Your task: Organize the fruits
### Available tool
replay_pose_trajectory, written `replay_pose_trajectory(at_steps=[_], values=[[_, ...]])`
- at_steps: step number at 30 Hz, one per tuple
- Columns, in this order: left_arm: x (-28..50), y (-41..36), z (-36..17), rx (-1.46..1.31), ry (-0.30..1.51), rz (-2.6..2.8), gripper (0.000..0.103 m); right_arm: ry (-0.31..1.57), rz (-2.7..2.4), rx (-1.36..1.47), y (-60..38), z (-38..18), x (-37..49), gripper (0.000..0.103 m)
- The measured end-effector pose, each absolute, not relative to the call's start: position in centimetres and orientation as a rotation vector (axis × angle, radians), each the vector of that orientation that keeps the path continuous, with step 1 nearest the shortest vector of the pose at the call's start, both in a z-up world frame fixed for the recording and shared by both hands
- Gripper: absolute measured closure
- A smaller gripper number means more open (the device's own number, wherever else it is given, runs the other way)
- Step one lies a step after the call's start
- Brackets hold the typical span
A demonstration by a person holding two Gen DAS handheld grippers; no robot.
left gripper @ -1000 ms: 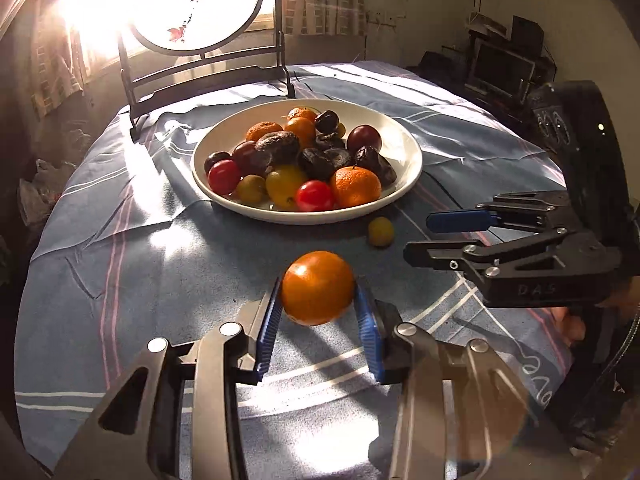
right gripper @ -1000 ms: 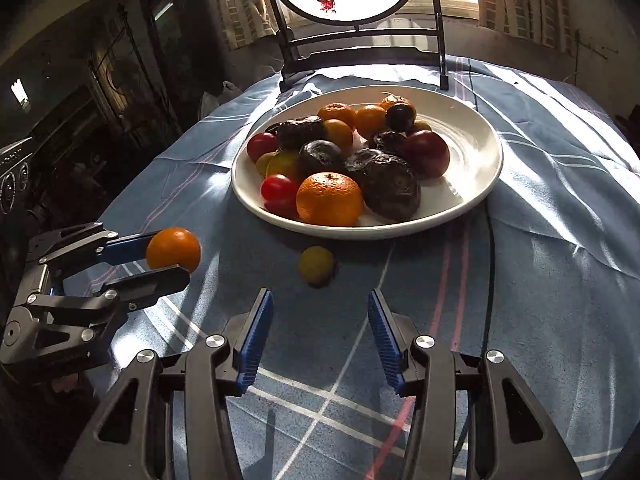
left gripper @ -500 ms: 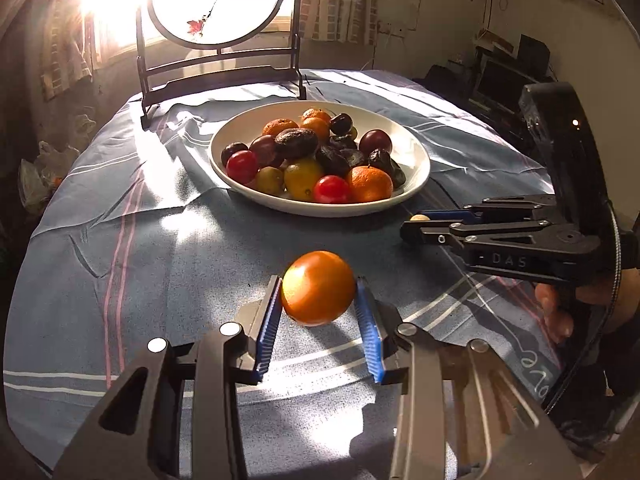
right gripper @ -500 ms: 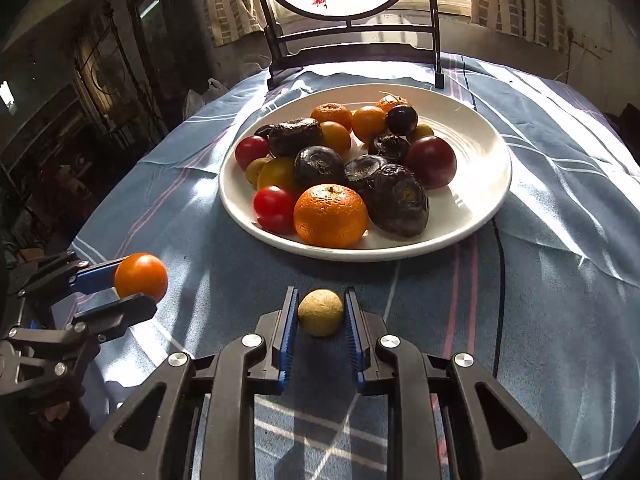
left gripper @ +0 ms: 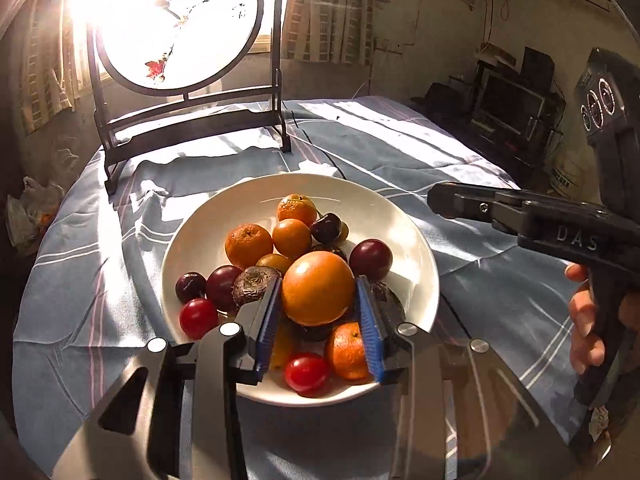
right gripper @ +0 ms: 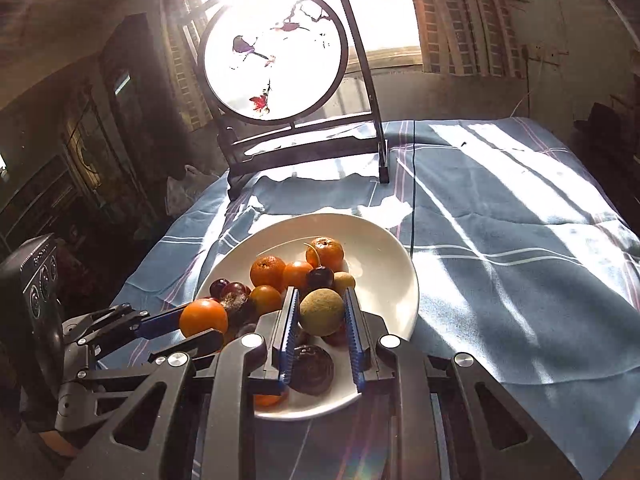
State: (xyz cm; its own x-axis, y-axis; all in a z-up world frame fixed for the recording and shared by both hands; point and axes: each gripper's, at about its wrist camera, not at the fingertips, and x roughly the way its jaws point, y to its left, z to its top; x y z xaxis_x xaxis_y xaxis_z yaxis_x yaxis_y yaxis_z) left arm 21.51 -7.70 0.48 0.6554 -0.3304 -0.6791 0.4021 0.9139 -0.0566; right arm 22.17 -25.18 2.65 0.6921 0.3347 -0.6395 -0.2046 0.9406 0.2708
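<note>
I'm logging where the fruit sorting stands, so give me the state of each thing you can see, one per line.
Left gripper: shut on the orange, over the plate.
Orange: held off the plate.
Right gripper: shut on the small yellow-green fruit, over the plate.
Small yellow-green fruit: held off the plate.
Plate: flat on the tablecloth, loaded with fruit.
Round screen: upright, backlit.

Both black handheld grippers carry ribbed blue pads on their fingers (left gripper: 267, 322), round silver screws, and raised "DAS" lettering.

Smooth orange fruit (left gripper: 318, 288) & small tan fruit (right gripper: 321, 311) held above piled plate (left gripper: 200, 232).
</note>
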Motion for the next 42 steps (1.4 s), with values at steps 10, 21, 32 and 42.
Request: replay_pose_trajectory(at_steps=[10,21,32,42], values=[[21.2,-6.1,0.3,0.083,0.725,-0.312,0.015,0.741,0.326,0.183,-24.2,1.7,21.7,0.050],[9.6,-1.4,1.0,0.045,0.698,-0.198,0.005,0.708,0.254,0.096,-27.1,1.3,7.2,0.008],[0.2,2.3,3.1,-0.013,0.687,-0.120,0.005,0.638,0.121,0.125,-33.2,3.9,-4.4,0.004],[-2.8,2.7,5.4,-0.027,0.650,-0.043,0.005,0.575,0.122,0.158,-34.2,4.3,-7.7,0.004]])
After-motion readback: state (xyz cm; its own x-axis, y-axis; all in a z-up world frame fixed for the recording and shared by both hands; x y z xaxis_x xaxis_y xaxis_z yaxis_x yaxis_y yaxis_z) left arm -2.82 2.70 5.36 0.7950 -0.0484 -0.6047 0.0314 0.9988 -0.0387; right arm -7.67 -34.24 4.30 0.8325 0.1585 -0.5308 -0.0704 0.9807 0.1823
